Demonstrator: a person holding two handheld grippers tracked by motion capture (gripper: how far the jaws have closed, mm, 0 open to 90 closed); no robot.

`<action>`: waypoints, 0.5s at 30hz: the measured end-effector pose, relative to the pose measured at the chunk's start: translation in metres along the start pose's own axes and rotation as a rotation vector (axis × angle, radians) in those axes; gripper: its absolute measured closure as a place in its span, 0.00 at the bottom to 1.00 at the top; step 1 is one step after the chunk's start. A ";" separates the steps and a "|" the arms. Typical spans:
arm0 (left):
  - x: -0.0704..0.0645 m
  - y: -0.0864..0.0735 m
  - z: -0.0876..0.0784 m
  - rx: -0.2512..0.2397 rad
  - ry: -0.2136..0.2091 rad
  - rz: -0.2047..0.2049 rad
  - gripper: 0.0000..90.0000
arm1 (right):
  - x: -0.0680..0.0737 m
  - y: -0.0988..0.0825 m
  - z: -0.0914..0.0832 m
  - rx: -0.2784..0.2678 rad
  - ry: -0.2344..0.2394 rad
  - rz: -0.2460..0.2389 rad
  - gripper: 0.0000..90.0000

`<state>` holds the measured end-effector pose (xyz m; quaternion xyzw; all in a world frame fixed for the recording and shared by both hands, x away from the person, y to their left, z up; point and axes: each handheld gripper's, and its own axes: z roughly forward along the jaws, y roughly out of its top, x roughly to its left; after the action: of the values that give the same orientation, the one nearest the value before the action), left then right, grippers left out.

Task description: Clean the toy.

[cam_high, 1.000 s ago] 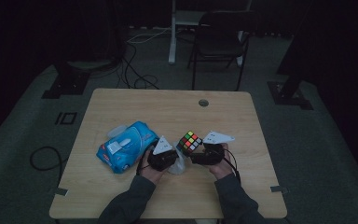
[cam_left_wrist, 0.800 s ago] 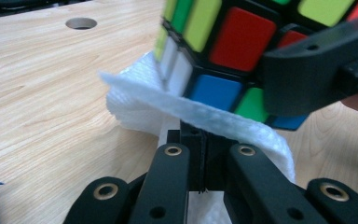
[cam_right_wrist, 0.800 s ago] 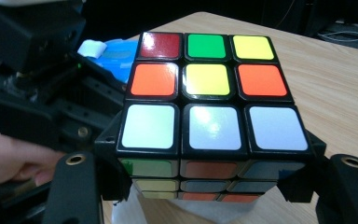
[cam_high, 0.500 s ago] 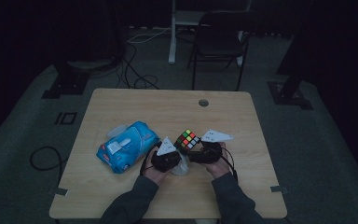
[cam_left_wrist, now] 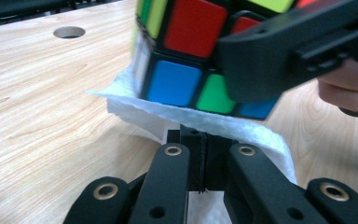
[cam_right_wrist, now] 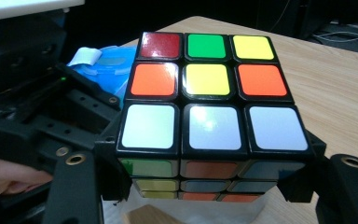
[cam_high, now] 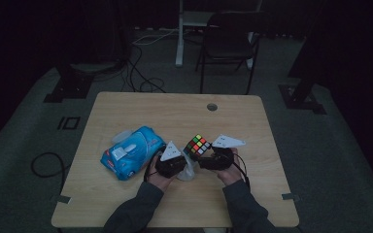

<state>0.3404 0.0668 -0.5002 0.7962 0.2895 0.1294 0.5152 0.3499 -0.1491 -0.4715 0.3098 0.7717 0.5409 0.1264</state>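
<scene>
Shows hardly any change against the frames of a second and half a second ago.

Finds the right gripper (cam_high: pixel 204 156) just as before, jaws clamped on opposite sides of the puzzle cube (cam_high: pixel 197 145), with the cube lifted a little off the table (cam_high: pixel 175 111) near its front middle, at the same spot as in both earlier high views. In the right gripper view, presents a top face with a row of white squares nearest the camera, then orange, yellow and orange, then red, green and yellow behind.

Finds the left gripper (cam_left_wrist: pixel 199 140) with jaws pressed together on a white wipe (cam_left_wrist: pixel 205 123), pinching its near edge. Places the wipe directly under the cube, its sheet spread beneath the lower face with blue and green squares; touching or a hair apart, cannot tell. Leaves the grey plate on the left gripper a touch to one side compared with half a second ago, no more than a wobble.

Keeps both hands close together at the table's front edge, forearms coming in from below. Leaves the blue wipe pack (cam_high: pixel 128 153) lying to the left of the left hand, unmoved, and the round hole (cam_high: pixel 212 107) near the far edge.
</scene>
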 end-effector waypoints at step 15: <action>0.000 0.000 0.007 -0.034 -0.039 -0.009 0.99 | 0.005 0.006 0.004 -0.020 0.038 0.011 0.38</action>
<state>0.3443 0.0614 -0.5032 0.7885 0.2808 0.1163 0.5347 0.3506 -0.1414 -0.4668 0.3026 0.7667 0.5550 0.1120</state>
